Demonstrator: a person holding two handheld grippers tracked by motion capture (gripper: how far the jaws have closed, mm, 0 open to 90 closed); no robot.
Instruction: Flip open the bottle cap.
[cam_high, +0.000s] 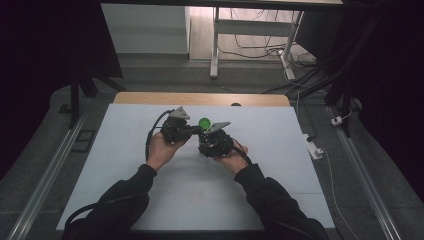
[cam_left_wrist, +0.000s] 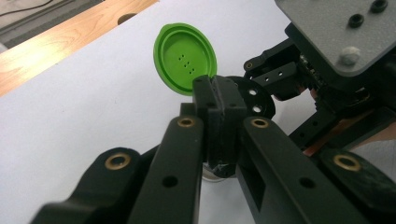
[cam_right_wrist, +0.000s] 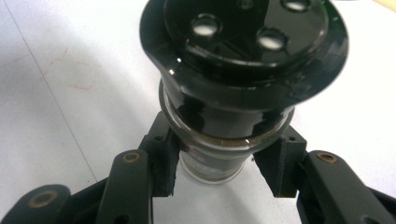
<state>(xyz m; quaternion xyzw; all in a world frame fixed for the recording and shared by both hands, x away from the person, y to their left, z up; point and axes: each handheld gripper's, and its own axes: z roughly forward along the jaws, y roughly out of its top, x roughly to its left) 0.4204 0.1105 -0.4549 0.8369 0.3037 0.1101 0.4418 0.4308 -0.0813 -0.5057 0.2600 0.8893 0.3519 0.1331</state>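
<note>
My right gripper (cam_right_wrist: 219, 179) is clamped on a small jar (cam_right_wrist: 212, 158): its two black jaws press the clear glass body from either side, just under a glossy black cap (cam_right_wrist: 247, 51). The cap is round and wide-rimmed, with several small round holes in its flat top. A thin tan band shows inside the glass just below the cap.

My left gripper (cam_left_wrist: 217, 112) has its jaws drawn together, the ribbed black pads closed on the edge of the cap (cam_left_wrist: 254, 98) where a green lid (cam_left_wrist: 186, 57) hinges up. I cannot tell exactly which part they pinch. The lid is a matte plastic disc, slightly oval from this angle, with a raised rim and a cluster of tiny dots at its centre. It stands flipped open, tilted away from the cap.

In the high view the two grippers meet over the middle of the table (cam_high: 125, 170), left (cam_high: 192, 131) and right (cam_high: 210, 137) nearly touching, with the lid (cam_high: 204, 122) between them. The tabletop is a smooth, pale sheet with a wooden strip (cam_high: 200, 98) along its far edge.
</note>
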